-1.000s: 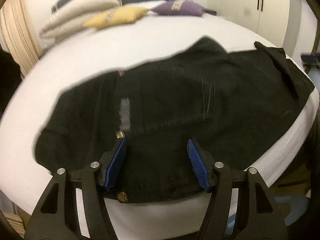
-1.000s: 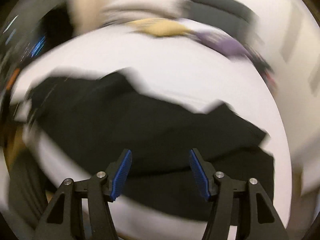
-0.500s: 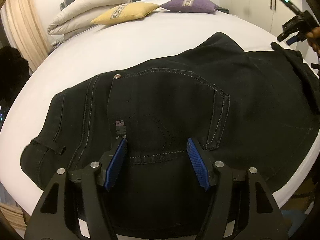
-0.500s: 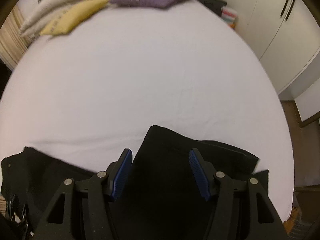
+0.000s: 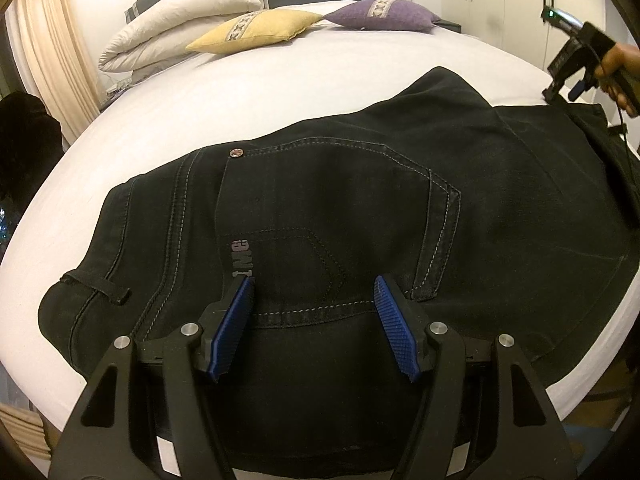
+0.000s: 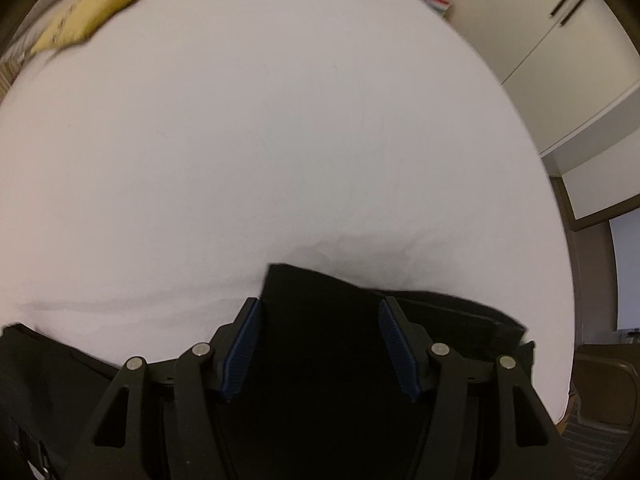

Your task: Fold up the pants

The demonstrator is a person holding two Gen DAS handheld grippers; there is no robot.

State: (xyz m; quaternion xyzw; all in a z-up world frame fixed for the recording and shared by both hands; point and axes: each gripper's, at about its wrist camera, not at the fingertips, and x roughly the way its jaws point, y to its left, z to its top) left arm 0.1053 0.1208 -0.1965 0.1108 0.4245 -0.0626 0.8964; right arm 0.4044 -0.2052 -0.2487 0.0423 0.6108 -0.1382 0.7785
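Black jeans (image 5: 360,208) lie spread on the white bed (image 5: 240,92), back pocket up, waistband at the left. My left gripper (image 5: 314,320) is open and empty, hovering over the pocket's lower seam. My right gripper (image 6: 320,344) is open over the folded leg end (image 6: 320,308) of the jeans, near the bed's near right side. The right gripper also shows in the left wrist view (image 5: 576,68), held by a hand at the far right above the leg ends.
A yellow cushion (image 5: 256,30), a purple cushion (image 5: 380,14) and a white folded duvet (image 5: 180,28) lie at the head of the bed. White wardrobe doors (image 6: 560,40) stand at the right. Curtains (image 5: 48,48) hang at the left.
My right gripper swung from a view over the whole jeans to the leg end and lowered toward it. My left gripper moved slightly closer to the pocket. Both stayed open.
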